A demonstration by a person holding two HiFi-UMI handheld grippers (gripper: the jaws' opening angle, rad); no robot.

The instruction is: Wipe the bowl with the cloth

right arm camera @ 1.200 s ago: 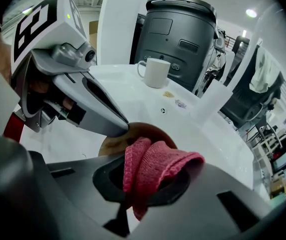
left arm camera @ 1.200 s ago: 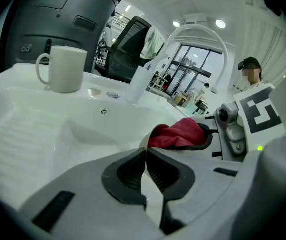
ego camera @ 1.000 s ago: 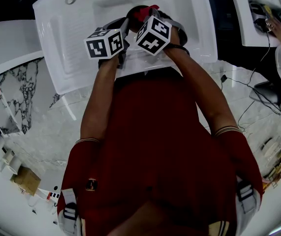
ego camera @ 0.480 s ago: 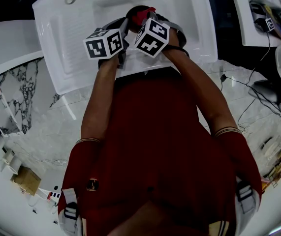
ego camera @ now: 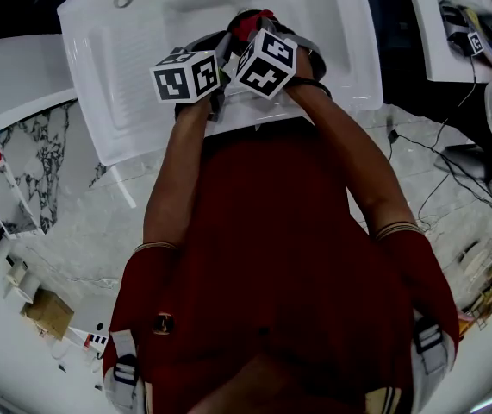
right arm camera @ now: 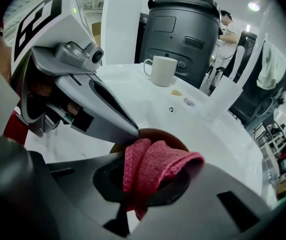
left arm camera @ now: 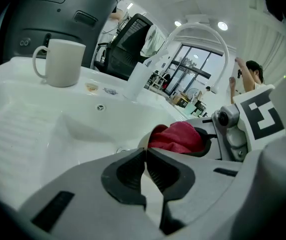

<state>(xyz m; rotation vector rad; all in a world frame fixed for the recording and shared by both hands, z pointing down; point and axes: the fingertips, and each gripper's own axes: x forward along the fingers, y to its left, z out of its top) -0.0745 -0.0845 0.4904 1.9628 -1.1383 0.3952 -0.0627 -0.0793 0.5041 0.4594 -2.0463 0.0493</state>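
Note:
A dark brown bowl [right arm camera: 169, 135] is held over the white sink [ego camera: 142, 50]. My left gripper [right arm camera: 132, 130] is shut on the bowl's near rim [left arm camera: 143, 141], its jaws [left arm camera: 145, 156] pressed together around the thin edge. My right gripper [right arm camera: 143, 184] is shut on a folded red cloth [right arm camera: 153, 166], which presses into the bowl. In the left gripper view the cloth [left arm camera: 178, 136] bulges from the right gripper [left arm camera: 193, 143] just beyond my jaws. From the head view both marker cubes sit close together, and the cloth [ego camera: 250, 22] shows above them; most of the bowl is hidden.
A white mug [left arm camera: 62, 61] stands on the sink's back ledge, with a curved white faucet [left arm camera: 198, 34] to its right. A large dark grey bin [right arm camera: 183, 29] stands behind the sink. A ribbed draining board [ego camera: 116, 67] lies left of the basin. People stand in the background.
The two grippers have shifted only slightly, the left one a little to the right and closer to the right one. Both grips are unchanged.

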